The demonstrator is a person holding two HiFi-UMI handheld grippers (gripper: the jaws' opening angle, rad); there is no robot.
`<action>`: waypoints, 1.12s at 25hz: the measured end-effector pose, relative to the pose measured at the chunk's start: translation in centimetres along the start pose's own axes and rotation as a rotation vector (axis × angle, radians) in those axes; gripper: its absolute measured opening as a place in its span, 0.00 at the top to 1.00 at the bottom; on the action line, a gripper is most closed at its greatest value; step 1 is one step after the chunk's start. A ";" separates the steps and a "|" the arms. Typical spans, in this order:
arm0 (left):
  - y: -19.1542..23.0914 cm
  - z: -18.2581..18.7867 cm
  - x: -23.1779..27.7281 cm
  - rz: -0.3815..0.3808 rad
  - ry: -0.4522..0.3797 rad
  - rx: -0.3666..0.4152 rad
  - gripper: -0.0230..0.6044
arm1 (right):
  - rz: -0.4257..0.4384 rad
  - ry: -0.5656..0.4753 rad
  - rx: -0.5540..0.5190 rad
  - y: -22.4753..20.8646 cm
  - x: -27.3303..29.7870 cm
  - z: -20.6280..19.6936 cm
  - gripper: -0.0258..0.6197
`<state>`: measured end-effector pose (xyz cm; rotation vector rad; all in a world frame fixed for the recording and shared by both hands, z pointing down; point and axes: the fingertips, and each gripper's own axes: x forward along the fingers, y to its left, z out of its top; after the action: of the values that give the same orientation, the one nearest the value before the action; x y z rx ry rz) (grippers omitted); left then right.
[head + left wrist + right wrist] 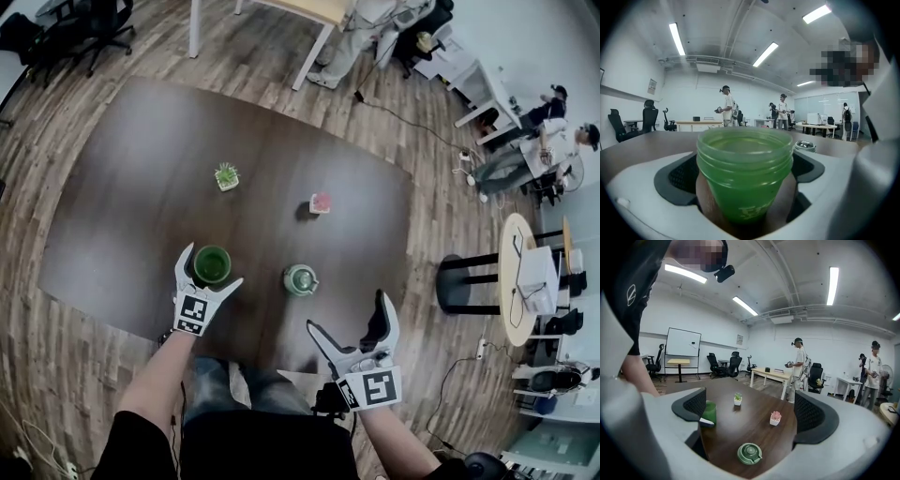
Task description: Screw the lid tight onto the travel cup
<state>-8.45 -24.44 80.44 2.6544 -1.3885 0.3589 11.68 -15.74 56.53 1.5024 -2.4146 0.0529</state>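
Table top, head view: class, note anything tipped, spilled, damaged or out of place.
Nothing stands out. The green cup stands upright in the left tongs, its lid lies flat beside it, the green plant and pink plant stand upright. No spill.

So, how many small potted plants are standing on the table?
2. The green plant stands on the far left part of the table. The pink plant stands to its right, slightly nearer, beyond the lid. None appears hidden.
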 end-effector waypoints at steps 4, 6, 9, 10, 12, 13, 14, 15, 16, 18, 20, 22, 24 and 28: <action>0.4 -0.5 0.8 0.022 -0.007 -0.029 0.03 | 0.019 0.022 0.006 0.1 1.5 -1.5 0.03; 0.6 -0.4 1.1 0.031 -0.016 -0.043 0.05 | 0.022 0.040 0.004 0.0 2.4 -2.9 0.03; 0.8 -0.6 1.6 0.029 0.004 -0.063 0.15 | 0.015 0.096 0.005 -0.4 4.1 -6.4 0.03; 0.9 -0.7 1.7 0.032 0.015 -0.072 0.16 | 0.012 0.126 0.007 -0.5 4.8 -7.9 0.03; 1.2 -1.0 1.7 0.040 0.035 -0.083 0.21 | 0.009 0.197 0.014 -0.5 6.2 -11.3 0.03; 1.2 -1.1 1.7 0.040 0.041 -0.085 0.27 | 0.009 0.235 0.019 -0.6 6.9 -13.1 0.03; 1.1 -1.2 1.7 0.039 0.045 -0.085 0.30 | 0.010 0.273 0.026 -0.7 7.6 -14.9 0.03; 1.0 -1.2 1.7 0.038 0.045 -0.084 0.30 | 0.012 0.314 0.035 -0.8 8.2 -16.7 0.03; 0.9 -1.3 1.7 0.038 0.045 -0.084 0.30 | 0.016 0.354 0.047 -0.9 8.8 -18.5 0.03; 0.8 -1.3 1.7 0.040 0.043 -0.082 0.30 | 0.025 0.423 0.074 -1.1 9.9 -21.6 0.03; 0.8 -1.3 1.8 0.041 0.039 -0.087 0.31 | 0.031 0.475 0.088 -1.4 10.8 -24.0 0.03; 0.9 -1.4 2.1 0.039 0.036 -0.093 0.31 | 0.038 0.513 0.087 -1.6 11.6 -25.7 0.03; 1.1 -1.4 2.1 0.037 0.038 -0.092 0.31 | 0.050 0.534 0.085 -1.5 12.2 -26.9 0.03; 1.0 -1.3 2.1 0.025 0.038 -0.087 0.31 | 0.087 0.571 0.090 -1.3 12.3 -28.6 0.04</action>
<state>-8.34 -26.37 82.25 2.5497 -1.3935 0.3412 14.32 -21.74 87.01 1.2033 -2.0264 0.5385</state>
